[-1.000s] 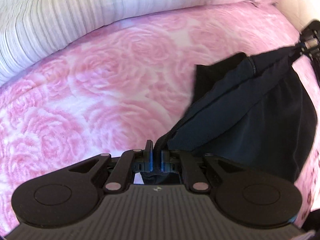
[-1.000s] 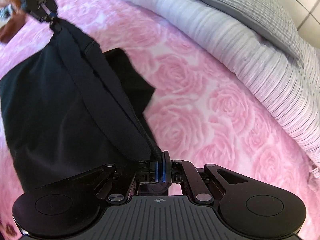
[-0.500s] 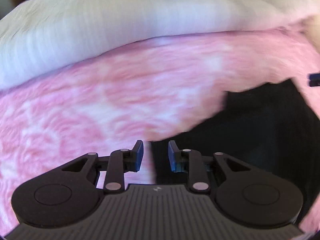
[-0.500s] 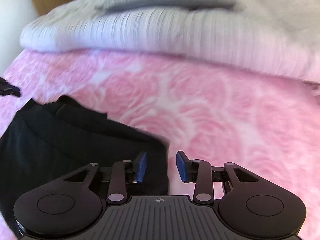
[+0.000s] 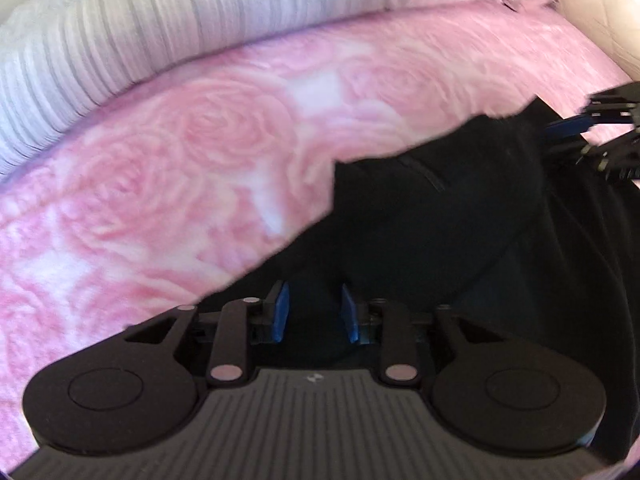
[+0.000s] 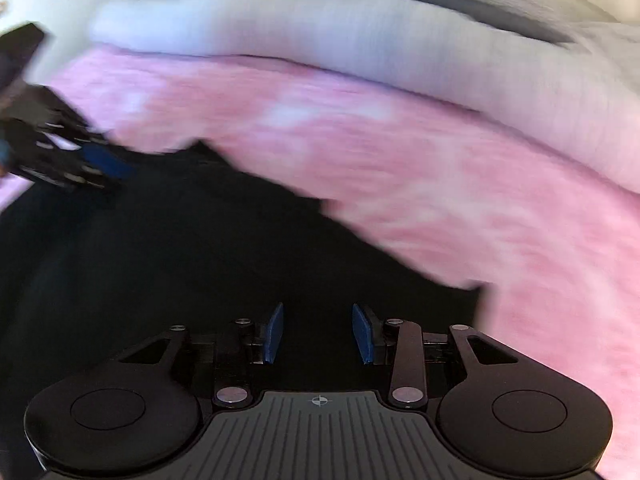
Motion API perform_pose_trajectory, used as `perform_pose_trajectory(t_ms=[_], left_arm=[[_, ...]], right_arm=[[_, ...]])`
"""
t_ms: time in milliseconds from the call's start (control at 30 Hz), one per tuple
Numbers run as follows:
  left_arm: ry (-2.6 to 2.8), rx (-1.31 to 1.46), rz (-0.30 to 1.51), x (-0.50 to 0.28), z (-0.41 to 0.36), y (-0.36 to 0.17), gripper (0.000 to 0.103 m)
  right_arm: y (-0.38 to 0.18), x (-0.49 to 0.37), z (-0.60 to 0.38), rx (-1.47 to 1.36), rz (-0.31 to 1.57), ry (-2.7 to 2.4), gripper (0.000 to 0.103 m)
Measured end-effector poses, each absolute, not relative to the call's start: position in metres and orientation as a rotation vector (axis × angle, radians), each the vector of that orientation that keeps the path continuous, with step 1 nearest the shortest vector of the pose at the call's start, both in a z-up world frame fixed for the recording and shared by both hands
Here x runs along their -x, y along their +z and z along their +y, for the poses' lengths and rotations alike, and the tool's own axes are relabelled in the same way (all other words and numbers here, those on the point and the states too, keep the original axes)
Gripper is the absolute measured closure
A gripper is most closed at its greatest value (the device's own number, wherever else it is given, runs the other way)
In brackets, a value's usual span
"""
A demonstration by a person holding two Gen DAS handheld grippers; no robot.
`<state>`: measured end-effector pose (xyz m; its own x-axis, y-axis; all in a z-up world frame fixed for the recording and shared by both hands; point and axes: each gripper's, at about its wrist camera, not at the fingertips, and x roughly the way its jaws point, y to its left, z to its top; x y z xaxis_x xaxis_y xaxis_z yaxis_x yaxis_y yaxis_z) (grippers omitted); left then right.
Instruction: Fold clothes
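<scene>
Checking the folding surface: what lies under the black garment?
The black garment lies on a pink rose-print bedspread, which shows around its far edges. The part directly beneath the cloth is covered, so anything else there cannot be seen.

Dark navy garment [image 5: 460, 216], folded, lying flat on the pink rose-patterned bedspread [image 5: 200, 152]

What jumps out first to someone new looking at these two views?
The dark garment lies low and right on the pink rose-print bedspread. The left gripper, jaws opening, and the right gripper stand over it, gripping nothing. A grey striped duvet is heaped behind.
</scene>
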<state>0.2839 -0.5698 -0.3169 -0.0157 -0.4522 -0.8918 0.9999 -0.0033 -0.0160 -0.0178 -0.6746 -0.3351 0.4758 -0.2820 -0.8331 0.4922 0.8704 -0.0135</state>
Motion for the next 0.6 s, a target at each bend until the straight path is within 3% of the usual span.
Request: perform_pose_trajectory(t_ms=[233, 533, 600], left_arm=[[-1.44, -0.811, 0.871, -0.288, -0.55, -0.29, 0.077], [-1.413, -0.873, 0.886, -0.279, -0.546, -0.32, 0.077], [-1.405, -0.873, 0.884, -0.277, -0.548, -0.32, 0.077]], right_arm=[[-0.294, 0.123, -0.706, -0.582, 0.836, -0.64, 0.061], [-0.35, 0.096, -0.753, -0.911, 0.767, -0.543, 0.061], [-0.356, 0.094, -0.758, -0.931, 0.783, -0.548, 0.084]])
